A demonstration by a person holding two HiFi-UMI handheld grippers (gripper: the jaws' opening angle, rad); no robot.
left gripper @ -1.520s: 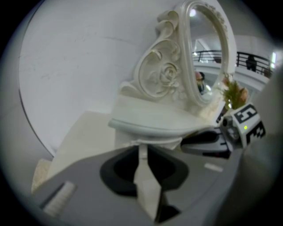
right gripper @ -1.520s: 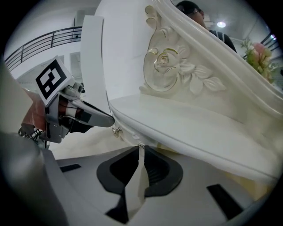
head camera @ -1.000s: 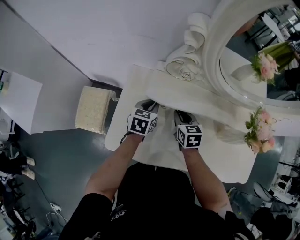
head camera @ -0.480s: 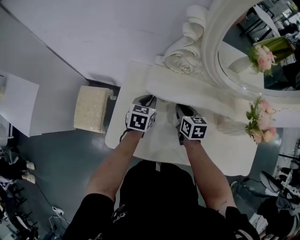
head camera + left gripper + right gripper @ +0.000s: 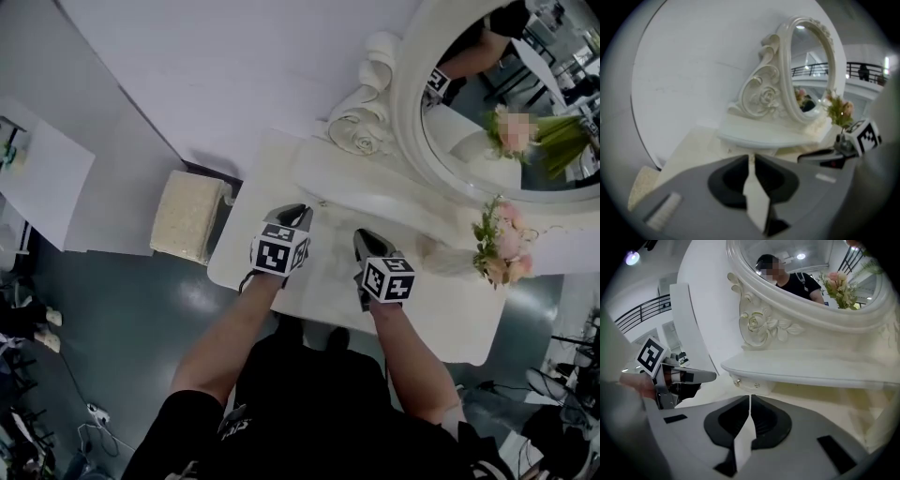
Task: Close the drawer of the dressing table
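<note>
I am watching through three cameras. The head view is showing the whole cream table (image 5: 450, 323) from above. The left gripper (image 5: 298, 213) and the right gripper (image 5: 362, 236) are hovering side by side over its top, both pointing toward the raised shelf (image 5: 375, 192). Only this view is showing the stool (image 5: 187, 217) with its rough cream cushion, which is standing just beside the table's left end.

The drawer (image 5: 751, 384) is appearing properly in the right gripper view alone. It is a small pale front with two little metal studs, sitting back under the left part of the shelf, near the tips of the right jaws but apart from them. From above, the shelf is covering it.

The right jaws are closing; their tips are almost meeting and nothing is lying between them. The left gripper view is showing its jaws slightly apart, with a narrow slit and only the table top behind it.

The right gripper view is also catching a person in a black shirt reflected in the oval mirror (image 5: 811, 273). The print I am finding is the black-and-white square pattern on each gripper's cube. The mirror frame is shining glossy white, carved with scrolls and a rose (image 5: 364, 141). Pink flowers (image 5: 497, 246) are standing near the table's right end.
</note>
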